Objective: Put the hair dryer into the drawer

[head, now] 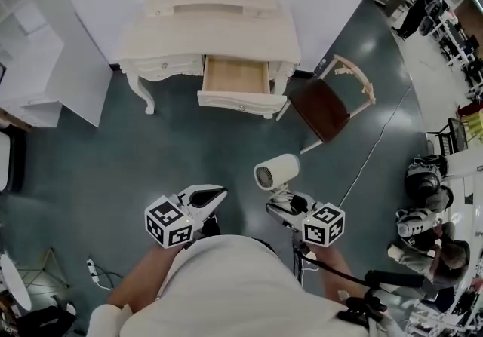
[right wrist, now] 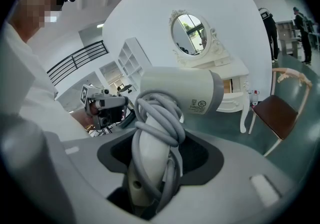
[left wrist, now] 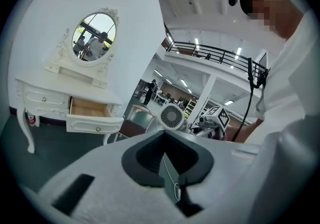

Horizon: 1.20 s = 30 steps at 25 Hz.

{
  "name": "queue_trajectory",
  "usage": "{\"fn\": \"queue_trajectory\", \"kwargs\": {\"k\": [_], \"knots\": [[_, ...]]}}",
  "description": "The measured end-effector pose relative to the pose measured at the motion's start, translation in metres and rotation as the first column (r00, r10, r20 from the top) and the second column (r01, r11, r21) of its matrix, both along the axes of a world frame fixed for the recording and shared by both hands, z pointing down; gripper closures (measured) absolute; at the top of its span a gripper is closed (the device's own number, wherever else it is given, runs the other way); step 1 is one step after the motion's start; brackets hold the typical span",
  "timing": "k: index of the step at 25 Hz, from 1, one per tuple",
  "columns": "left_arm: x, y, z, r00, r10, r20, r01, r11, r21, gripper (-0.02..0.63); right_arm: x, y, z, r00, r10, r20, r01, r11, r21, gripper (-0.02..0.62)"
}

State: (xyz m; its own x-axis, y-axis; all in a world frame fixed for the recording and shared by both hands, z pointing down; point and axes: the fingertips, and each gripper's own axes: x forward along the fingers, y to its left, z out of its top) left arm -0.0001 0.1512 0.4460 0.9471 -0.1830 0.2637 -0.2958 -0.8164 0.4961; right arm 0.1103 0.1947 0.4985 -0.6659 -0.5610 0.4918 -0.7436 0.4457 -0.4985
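The white hair dryer (head: 276, 171) has its grey cord wound round the handle, and my right gripper (head: 282, 197) is shut on that handle. In the right gripper view the hair dryer (right wrist: 177, 90) stands upright between the jaws of the right gripper (right wrist: 150, 168), barrel pointing right. Ahead stands the cream dressing table (head: 211, 38) with its right drawer (head: 235, 75) pulled out and showing a bare wooden bottom. My left gripper (head: 213, 194) hangs level with the right one, shut and empty. In the left gripper view, the left gripper (left wrist: 167, 158) faces the open drawer (left wrist: 89, 107) at the left.
A chair (head: 324, 108) with a dark red seat stands just right of the drawer. White shelving (head: 45, 64) is at the left. People sit on the floor at the right edge (head: 426, 215). A power strip (head: 92, 271) lies on the grey floor at lower left.
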Motion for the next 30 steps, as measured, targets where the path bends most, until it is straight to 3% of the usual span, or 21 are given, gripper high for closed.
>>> {"fn": "queue_trajectory", "kwargs": {"k": [13, 23, 30], "knots": [[-0.071, -0.132, 0.009, 1.0, -0.006, 0.008, 0.006, 1.0, -0.011, 0.607, -0.044, -0.138, 0.003, 0.999, -0.021, -0.041, 0.021, 1.0, -0.009, 0.354], [-0.064, -0.224, 0.018, 0.994, -0.108, 0.017, 0.108, 0.994, -0.004, 0.607, -0.012, -0.26, 0.025, 0.978, -0.158, -0.137, 0.158, 0.987, -0.01, 0.354], [-0.041, -0.311, -0.001, 0.978, -0.205, 0.039, 0.205, 0.979, 0.016, 0.607, 0.005, -0.354, 0.045, 0.937, -0.314, -0.156, 0.311, 0.949, -0.041, 0.354]]}}
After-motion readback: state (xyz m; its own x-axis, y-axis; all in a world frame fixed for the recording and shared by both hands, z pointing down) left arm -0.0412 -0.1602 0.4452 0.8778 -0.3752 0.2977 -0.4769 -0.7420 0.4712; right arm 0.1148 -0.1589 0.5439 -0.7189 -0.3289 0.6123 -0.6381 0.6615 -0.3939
